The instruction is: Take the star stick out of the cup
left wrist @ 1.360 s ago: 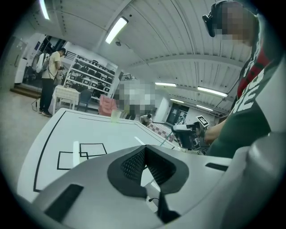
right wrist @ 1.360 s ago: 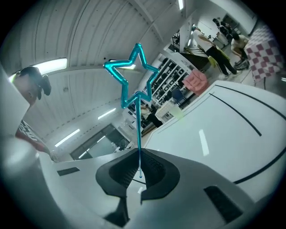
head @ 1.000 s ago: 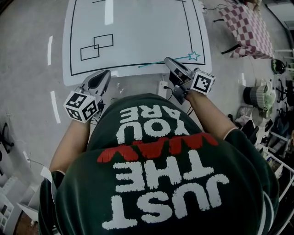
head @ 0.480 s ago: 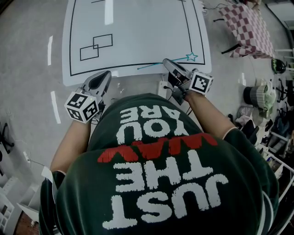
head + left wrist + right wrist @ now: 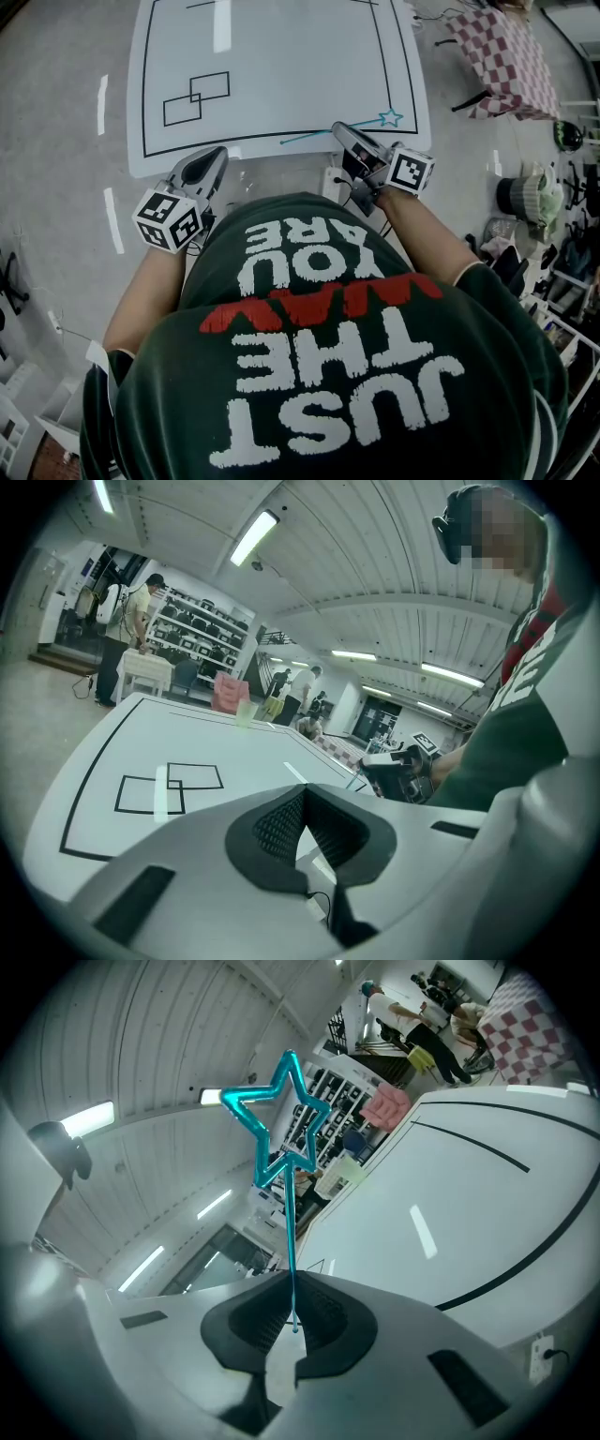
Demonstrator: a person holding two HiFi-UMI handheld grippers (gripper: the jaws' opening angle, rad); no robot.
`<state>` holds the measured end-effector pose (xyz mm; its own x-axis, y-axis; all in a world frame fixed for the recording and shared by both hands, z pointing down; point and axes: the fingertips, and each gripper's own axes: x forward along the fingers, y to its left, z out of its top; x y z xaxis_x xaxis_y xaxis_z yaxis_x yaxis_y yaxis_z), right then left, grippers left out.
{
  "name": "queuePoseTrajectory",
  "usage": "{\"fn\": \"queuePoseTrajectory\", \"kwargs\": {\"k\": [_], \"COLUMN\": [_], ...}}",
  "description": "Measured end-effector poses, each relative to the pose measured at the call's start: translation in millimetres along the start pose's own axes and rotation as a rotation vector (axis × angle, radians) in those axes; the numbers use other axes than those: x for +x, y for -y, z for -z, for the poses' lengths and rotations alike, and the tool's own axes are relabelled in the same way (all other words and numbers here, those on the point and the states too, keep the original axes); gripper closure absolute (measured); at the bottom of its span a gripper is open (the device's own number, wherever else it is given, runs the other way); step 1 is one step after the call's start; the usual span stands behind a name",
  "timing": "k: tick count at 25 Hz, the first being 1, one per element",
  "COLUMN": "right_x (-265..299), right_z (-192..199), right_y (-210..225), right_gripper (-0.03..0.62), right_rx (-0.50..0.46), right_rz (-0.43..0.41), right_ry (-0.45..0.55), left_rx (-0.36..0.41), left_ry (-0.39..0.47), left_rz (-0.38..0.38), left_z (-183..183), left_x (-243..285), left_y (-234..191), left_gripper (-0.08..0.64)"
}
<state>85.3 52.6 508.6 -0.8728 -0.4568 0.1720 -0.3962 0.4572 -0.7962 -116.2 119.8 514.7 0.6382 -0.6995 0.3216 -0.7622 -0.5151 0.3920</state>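
Seen from above, a person in a dark green shirt (image 5: 328, 375) stands at the near edge of a white table (image 5: 281, 47), which lies at their 12 o'clock, with a claw in each hand.

Right claw (image 5: 339, 128) (image 5: 292, 1283): narrow, its two ribbed pads pinched on the thin shaft of the star stick (image 5: 391, 118) (image 5: 286, 1129). The stick is out of the cup. Its lower end sits just between the pads. The outlined turquoise star is at the free end, up in the air in the right gripper view. From the head view the star points toward about 2 o'clock, over the table's near right corner.

Left claw (image 5: 214, 152) (image 5: 305, 794): drawn together at the tips with nothing between them. It hangs over the table's near edge at about 11 o'clock, well apart from the stick.

Cup (image 5: 246, 712) (image 5: 340, 1177): pale, standing at the far edge of the table, about 12 o'clock.

Two overlapping black rectangles (image 5: 195, 97) are drawn on the table at about 11 o'clock. A checked cloth (image 5: 511, 56) lies off the table at 2 o'clock.
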Motion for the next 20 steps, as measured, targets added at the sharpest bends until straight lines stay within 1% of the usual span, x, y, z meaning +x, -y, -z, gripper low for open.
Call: {"fn": "queuePoseTrajectory", "kwargs": {"k": [14,20], "right_x": [0.2,1.9], "right_z": [-1.4,-7.9], "right_y": [-0.7,-0.2], "right_gripper": [0.549,0.549], "right_rx": [0.001,0.002], "right_rz": [0.002,-0.002], "right_ry": [-0.001,0.001], "left_rx": [0.004,0.005], "left_ry": [0.001,-0.001], "left_rz": [0.001,0.000], "left_z": [-1.6,-6.2], "left_x": [-1.4,2.2], "left_y": [-0.2,-2.6], "left_gripper": [0.557,0.555]}}
